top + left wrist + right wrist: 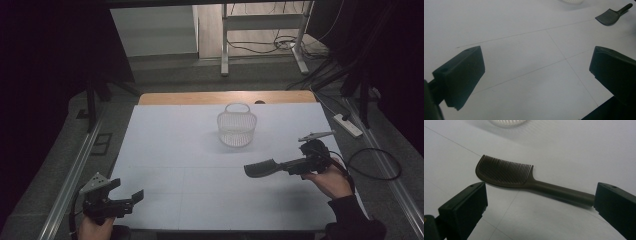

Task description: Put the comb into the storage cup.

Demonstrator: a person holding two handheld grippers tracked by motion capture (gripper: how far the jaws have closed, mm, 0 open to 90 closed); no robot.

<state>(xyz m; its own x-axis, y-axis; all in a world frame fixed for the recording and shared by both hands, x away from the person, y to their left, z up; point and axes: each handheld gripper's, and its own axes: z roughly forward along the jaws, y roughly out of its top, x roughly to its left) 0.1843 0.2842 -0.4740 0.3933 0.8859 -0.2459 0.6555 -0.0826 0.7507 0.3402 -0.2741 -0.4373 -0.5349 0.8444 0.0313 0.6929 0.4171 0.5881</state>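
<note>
A: Hovering just behind the dark comb, is the right gripper gripping anything?

B: Not yet. Its 2 jaws stand wide apart, the comb's handle end just beside the right-hand one, nothing pinched between them. The comb lies flat on the white table, teeth towards the white wire basket, handle pointing back at the hand.

A: Why that angle?

B: I'd judge the handle is the easy part to pinch, round and raised a little off the surface, so the jaws line up along it.

A: And the left gripper?

B: Released too, jaws spread over bare table near the front-left corner, well apart from the comb, likely parked out of the way. The basket sits farther back, probably where the comb belongs.
</note>
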